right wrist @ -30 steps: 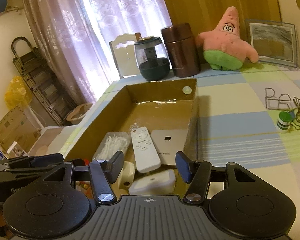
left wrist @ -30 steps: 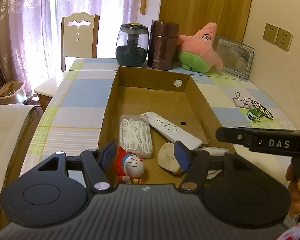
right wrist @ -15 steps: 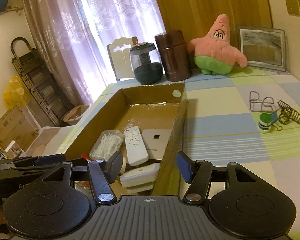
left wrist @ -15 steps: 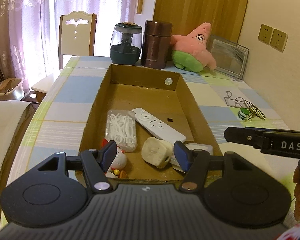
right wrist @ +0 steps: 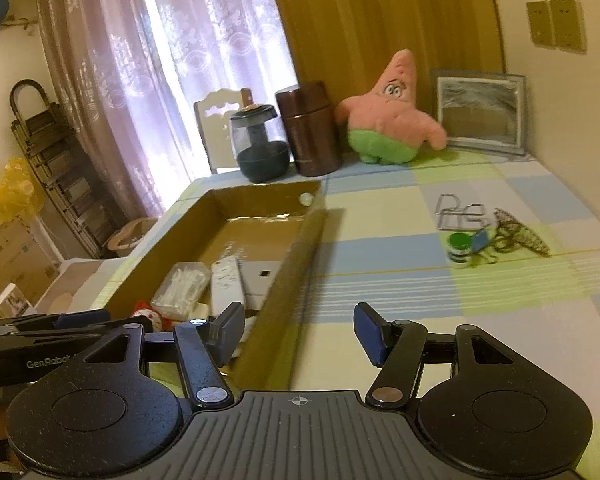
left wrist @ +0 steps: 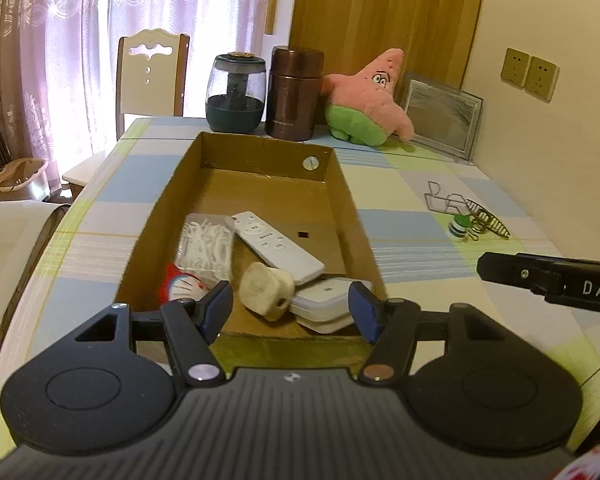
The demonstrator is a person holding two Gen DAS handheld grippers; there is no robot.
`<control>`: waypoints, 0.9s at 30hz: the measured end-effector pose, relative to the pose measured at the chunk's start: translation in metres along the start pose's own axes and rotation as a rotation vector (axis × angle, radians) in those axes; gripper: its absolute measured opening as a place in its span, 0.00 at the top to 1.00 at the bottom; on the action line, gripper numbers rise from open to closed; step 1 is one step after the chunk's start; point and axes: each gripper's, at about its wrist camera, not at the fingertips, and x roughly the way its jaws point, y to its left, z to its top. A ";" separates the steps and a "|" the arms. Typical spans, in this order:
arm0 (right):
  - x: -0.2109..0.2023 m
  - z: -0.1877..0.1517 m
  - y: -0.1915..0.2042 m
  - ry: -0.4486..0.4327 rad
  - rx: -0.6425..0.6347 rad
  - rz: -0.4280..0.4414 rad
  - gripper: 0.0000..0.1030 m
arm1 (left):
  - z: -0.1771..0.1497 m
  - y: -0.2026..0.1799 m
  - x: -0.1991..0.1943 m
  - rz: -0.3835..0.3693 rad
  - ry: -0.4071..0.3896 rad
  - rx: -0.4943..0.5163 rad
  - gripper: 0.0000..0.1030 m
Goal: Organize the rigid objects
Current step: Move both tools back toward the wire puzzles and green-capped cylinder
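Note:
A long cardboard box [left wrist: 352,216] [right wrist: 296,248] lies on the checked table. In it are a clear case of white picks [left wrist: 206,246], a white remote [left wrist: 278,246], a Doraemon figure [left wrist: 182,286], a beige plug [left wrist: 266,290] and a white case [left wrist: 326,302]. My left gripper [left wrist: 290,312] is open and empty, just short of the box's near wall. My right gripper [right wrist: 300,330] is open and empty over the box's right near corner. Loose on the table at right lie a green-capped spool [right wrist: 460,250], a wire holder [right wrist: 458,212] and a brass clip [right wrist: 520,236].
At the table's far end stand a dark glass jar [left wrist: 236,98], a brown canister [left wrist: 296,94], a pink starfish plush [left wrist: 366,106] and a picture frame [left wrist: 440,120]. A chair [left wrist: 150,76] stands behind the table. A wall runs along the right.
Both grippers have pulled back toward me from over the box; the right one has also swung right. Both stayed open. The things in the box have not moved.

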 end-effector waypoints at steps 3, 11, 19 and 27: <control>-0.012 -0.003 -0.009 -0.007 -0.004 -0.018 0.44 | -0.005 -0.011 -0.005 -0.001 -0.005 -0.002 0.42; -0.043 -0.013 -0.035 -0.021 0.017 -0.061 0.40 | -0.016 -0.044 -0.015 -0.030 -0.011 0.008 0.34; -0.076 -0.020 -0.068 -0.040 0.032 -0.127 0.31 | -0.021 -0.080 -0.019 -0.065 -0.027 0.039 0.25; -0.096 -0.017 -0.109 -0.053 0.073 -0.210 0.28 | -0.020 -0.117 -0.015 -0.090 -0.038 0.073 0.15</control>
